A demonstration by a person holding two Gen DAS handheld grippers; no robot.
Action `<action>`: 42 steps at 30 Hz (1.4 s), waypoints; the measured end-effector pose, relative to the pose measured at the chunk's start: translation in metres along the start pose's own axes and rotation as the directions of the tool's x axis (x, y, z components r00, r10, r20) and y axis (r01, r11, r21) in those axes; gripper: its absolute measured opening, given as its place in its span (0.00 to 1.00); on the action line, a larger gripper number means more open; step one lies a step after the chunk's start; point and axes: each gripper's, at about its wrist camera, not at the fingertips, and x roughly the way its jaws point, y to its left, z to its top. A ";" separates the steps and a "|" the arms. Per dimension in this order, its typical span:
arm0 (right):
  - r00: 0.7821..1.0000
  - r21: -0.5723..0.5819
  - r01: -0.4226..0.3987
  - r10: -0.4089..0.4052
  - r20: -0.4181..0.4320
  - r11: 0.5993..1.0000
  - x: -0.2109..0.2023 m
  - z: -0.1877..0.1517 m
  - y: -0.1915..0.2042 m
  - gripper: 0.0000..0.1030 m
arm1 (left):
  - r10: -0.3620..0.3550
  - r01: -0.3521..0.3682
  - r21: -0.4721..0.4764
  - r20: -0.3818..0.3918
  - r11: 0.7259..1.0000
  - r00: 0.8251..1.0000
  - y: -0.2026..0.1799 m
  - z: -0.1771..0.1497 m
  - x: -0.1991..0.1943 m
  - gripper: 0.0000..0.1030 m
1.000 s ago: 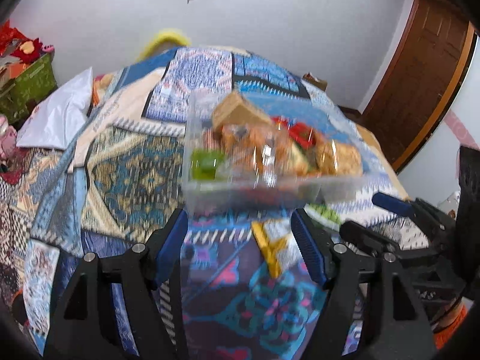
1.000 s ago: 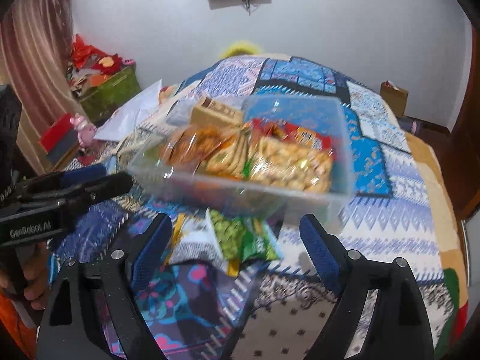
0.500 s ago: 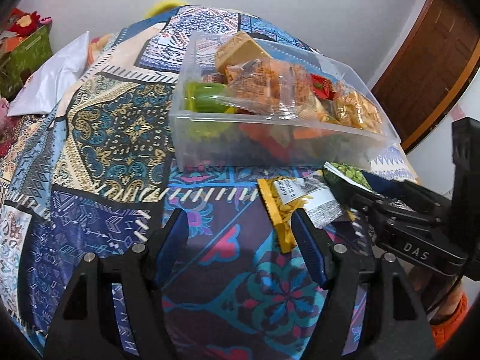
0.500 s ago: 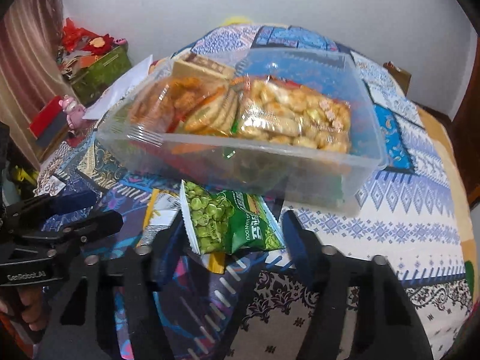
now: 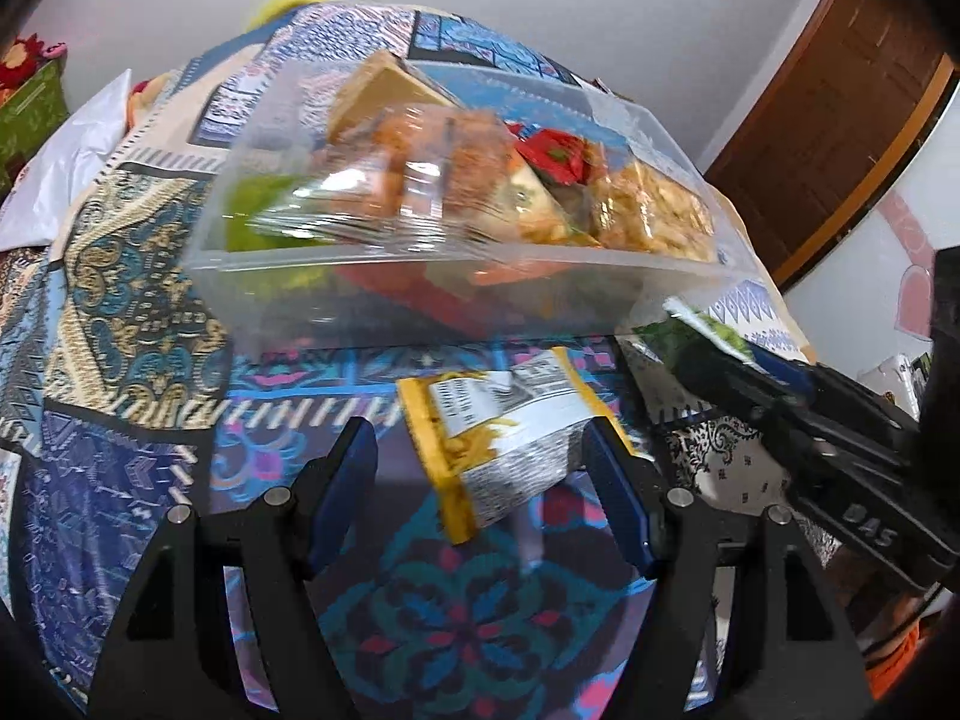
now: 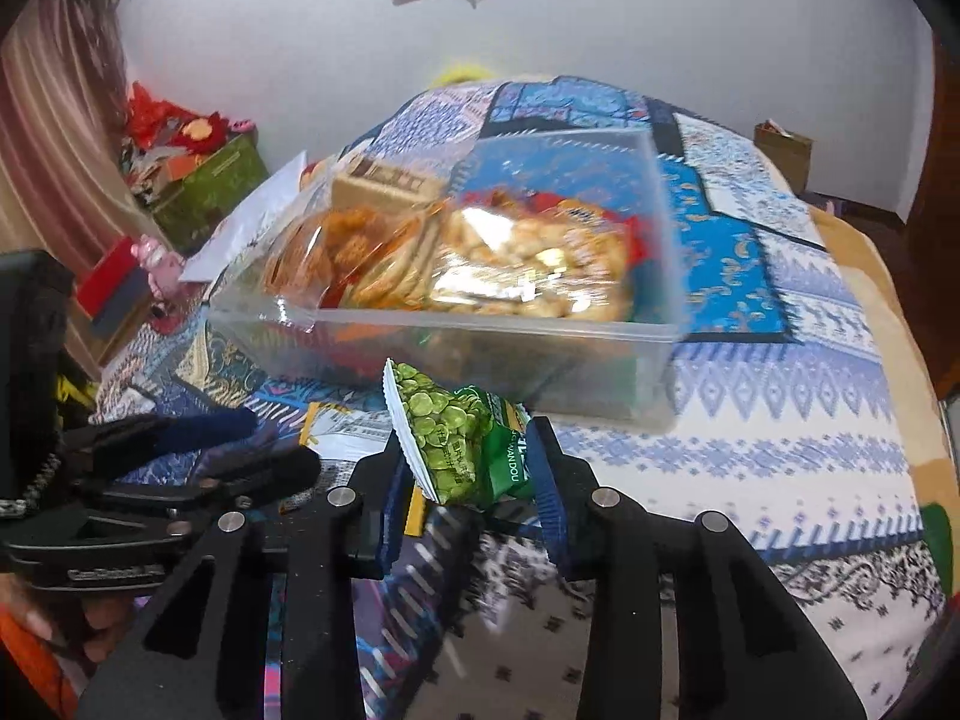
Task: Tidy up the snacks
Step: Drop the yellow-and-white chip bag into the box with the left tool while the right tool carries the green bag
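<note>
**Inspector:** Report the main relation, largest item first.

**Operator:** The clear plastic bin point(image 6: 456, 348) sits dead ahead of my right gripper point(image 6: 465, 480), just beyond its fingertips and a little above them in that view. Its long side runs crosswise to my fingers, so the near wall faces me broadside. It rests on the patterned bedspread point(image 6: 780, 420) and is already heaped with snack bags to the rim. I judge the right hand nearer the bin than the left.

**Inspector:** What is the right gripper carrying?

**Operator:** Its fingers are pinched on the green pea packet point(image 6: 462, 444). The packet stands up between the pads, its crimped end pointing toward the bin wall. It is a glossy green pouch printed with peas; it looks light and crushable.

**Inspector:** And the left?

**Operator:** My left gripper point(image 5: 480, 498) is spread wide, holding nothing. The yellow-edged packet point(image 5: 504, 438) lies flat on the bedspread between and just ahead of its fingertips, long axis roughly along my fingers, silver label side up.

**Inspector:** Next requirement?

**Operator:** My judgement: lift the pea packet over the near rim.
</note>
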 end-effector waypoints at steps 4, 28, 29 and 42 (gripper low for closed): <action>1.000 0.024 0.010 -0.010 0.022 1.000 -0.012 -0.001 -0.010 0.33 | -0.003 0.003 0.010 -0.028 1.000 1.000 -0.010 0.003 0.016 0.73; 0.993 0.021 0.002 -0.005 0.115 1.000 -0.049 0.012 -0.005 0.33 | 0.004 -0.019 0.113 0.127 0.993 0.992 -0.033 -0.004 -0.040 0.56; 0.992 0.018 0.002 -0.004 0.125 1.000 -0.051 0.015 -0.004 0.33 | 0.004 -0.020 0.114 0.140 0.993 0.990 -0.033 -0.001 -0.046 0.56; 0.971 -0.009 -0.008 0.010 0.240 1.000 -0.058 0.064 0.004 0.18 | 0.002 -0.024 0.079 0.268 0.997 0.963 -0.023 0.063 -0.078 0.56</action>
